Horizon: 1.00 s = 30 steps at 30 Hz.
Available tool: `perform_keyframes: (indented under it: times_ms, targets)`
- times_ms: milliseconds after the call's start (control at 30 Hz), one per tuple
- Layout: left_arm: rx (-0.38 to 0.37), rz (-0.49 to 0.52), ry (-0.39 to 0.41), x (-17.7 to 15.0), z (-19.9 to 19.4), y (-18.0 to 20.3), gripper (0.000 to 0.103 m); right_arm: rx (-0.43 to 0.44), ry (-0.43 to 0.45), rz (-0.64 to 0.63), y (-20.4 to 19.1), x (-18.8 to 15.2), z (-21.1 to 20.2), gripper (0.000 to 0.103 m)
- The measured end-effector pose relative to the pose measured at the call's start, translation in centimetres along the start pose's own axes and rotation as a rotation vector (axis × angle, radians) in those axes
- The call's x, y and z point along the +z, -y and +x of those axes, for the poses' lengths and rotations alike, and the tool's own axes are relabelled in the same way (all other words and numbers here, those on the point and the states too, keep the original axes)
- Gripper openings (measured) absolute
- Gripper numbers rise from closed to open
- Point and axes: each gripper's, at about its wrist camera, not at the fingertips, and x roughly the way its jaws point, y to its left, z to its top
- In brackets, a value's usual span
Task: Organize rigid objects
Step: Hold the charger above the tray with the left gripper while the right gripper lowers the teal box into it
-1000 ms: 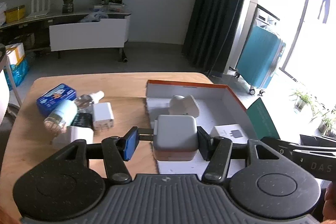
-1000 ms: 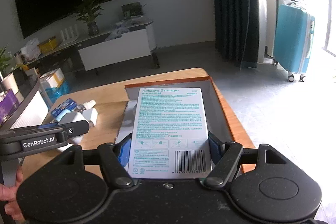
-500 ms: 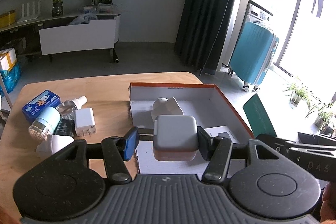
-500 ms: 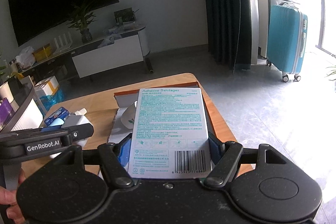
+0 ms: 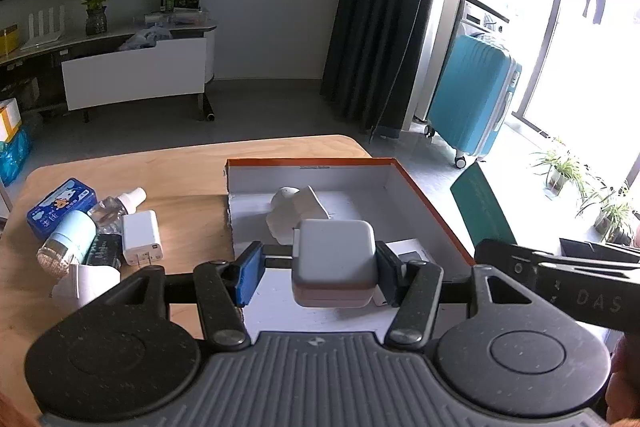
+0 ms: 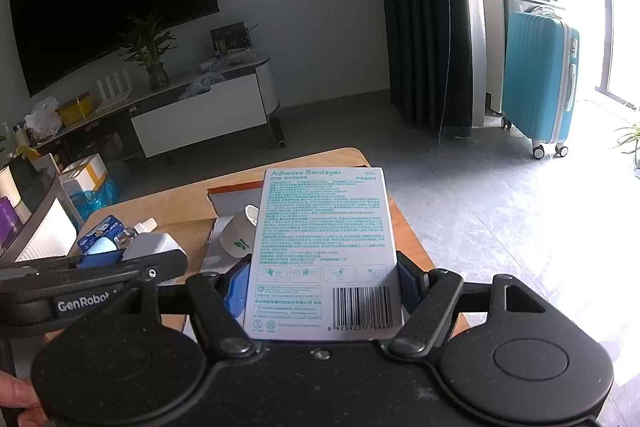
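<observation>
1. Left gripper: jaws apart, right pad touching a white cube-shaped box; left blue pad clear of it. Hold on the box: cannot tell.
2. White cube-shaped box: rounded corners, pale orange lower band, above the floor of the open cardboard box.
3. Right gripper: clamped on the adhesive bandages box, flat, printed back and barcode facing up, over the open cardboard box.
4. Open cardboard box: orange rim, white interior, on the right part of the wooden table.
5. Contents of open cardboard box: white rounded device near the far wall; flat white package by the right wall, partly hidden.
6. Table, left part, clustered: blue tin, clear spray bottle, white charger, pale blue-capped jar, small dark pack, white rounded item.
7. Floor beyond: teal suitcase.
</observation>
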Motion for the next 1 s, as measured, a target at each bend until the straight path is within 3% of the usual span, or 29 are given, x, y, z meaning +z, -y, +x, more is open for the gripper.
perform_keyframes:
  times_ms: [1000]
  targets:
    - [-0.019,0.008,-0.01,-0.04,0.79,0.95,0.058,0.005,0.001,-0.002,0.09,0.14,0.01,0.084]
